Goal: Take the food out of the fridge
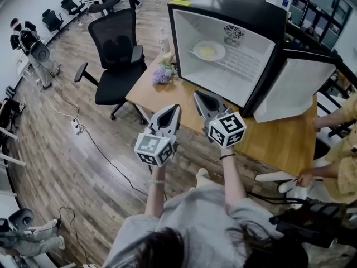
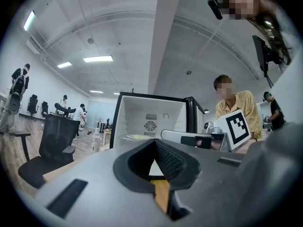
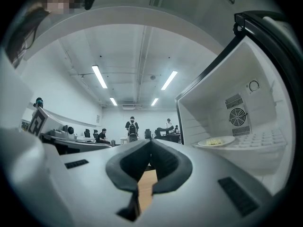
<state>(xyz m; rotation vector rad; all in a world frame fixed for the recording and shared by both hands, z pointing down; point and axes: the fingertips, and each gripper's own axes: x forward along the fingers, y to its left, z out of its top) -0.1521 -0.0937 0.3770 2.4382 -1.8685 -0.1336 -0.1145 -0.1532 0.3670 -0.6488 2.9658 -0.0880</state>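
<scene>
Wooden table (image 1: 268, 141) bears a black fridge (image 1: 234, 7), its door (image 1: 293, 88) swung open to the right. Food (image 1: 206, 51) lies on a white plate (image 1: 221, 50) on the shelf, far inside. Near the open front, the left gripper (image 1: 174, 111) and right gripper (image 1: 199, 97) hang side by side, apart, pointing at the fridge. Both have their fingers pressed together with nothing between them. A black chair (image 1: 117, 49) stands left of the table.

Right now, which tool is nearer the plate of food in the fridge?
Right. The right tool is just in front of the open fridge, short of the plate; the left tool is beside it, further back.
</scene>
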